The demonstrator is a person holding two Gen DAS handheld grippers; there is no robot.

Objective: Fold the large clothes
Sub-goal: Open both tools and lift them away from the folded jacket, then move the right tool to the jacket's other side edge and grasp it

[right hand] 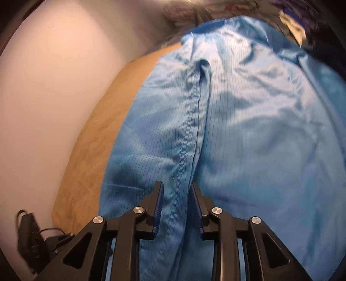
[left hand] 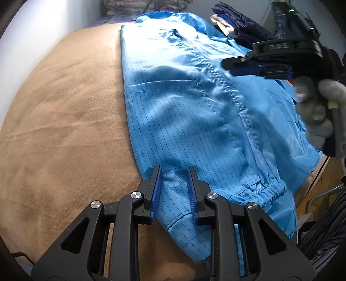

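Note:
A large light-blue jacket (left hand: 194,108) with fine dark stripes and a front zip lies spread on a tan blanket (left hand: 64,118). Its elastic cuff (left hand: 272,190) lies at the near right. My left gripper (left hand: 174,170) hovers low over the jacket's near hem, jaws apart, with cloth showing flat between the pads. In a grey-gloved hand (left hand: 313,108), my right gripper (left hand: 229,66) sits above the jacket's right side. In the right wrist view that gripper (right hand: 176,186) is open, and the zip seam (right hand: 190,129) of the jacket (right hand: 259,129) runs down between its fingers, untouched by the pads.
Folded dark and cream clothes (left hand: 237,23) are stacked at the far right, with folded linens (left hand: 147,6) behind. A pale wall (right hand: 54,97) borders the blanket (right hand: 90,140) on the left. A black device with cable (right hand: 28,229) lies below it. Dark cables (left hand: 324,227) hang at the near right.

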